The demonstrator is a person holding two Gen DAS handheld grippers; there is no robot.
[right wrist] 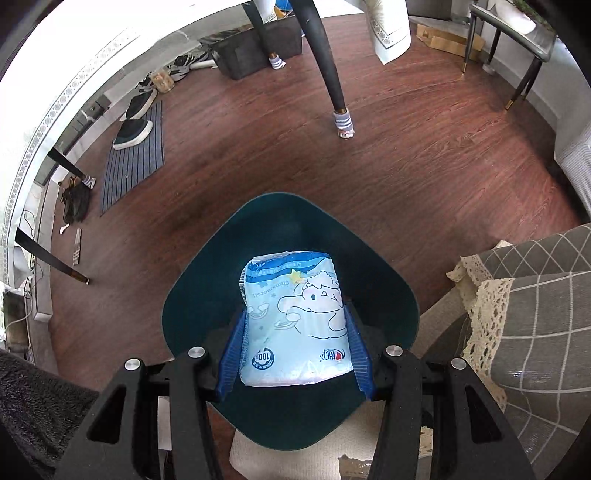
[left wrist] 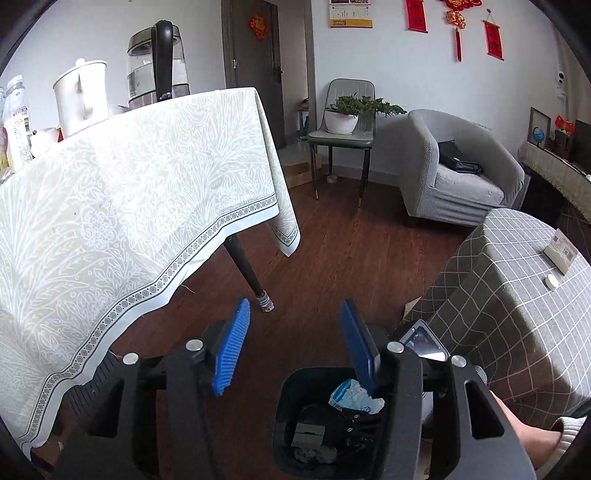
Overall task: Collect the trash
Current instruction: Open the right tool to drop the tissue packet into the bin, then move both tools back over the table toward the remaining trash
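Left wrist cam looks out across the room; right one stares down, close over the trash bin (right wrist: 192, 295). Both catch that bin.

The left gripper (left wrist: 293, 343) hangs tilted downward, its blue jaws parted and empty. The right gripper (right wrist: 295, 347) points steeply down, its jaws clamped on a packet

only readable stuff is on the light blue tissue pack (right wrist: 295, 317), and it's upside down in the right wrist view; "100%" in a round badge near one corner; a brand mark by the other corner, too small to make out; a line under the star, unreadable; wall calendar (left wrist: 350, 14) and red banners (left wrist: 416, 14) too blurry
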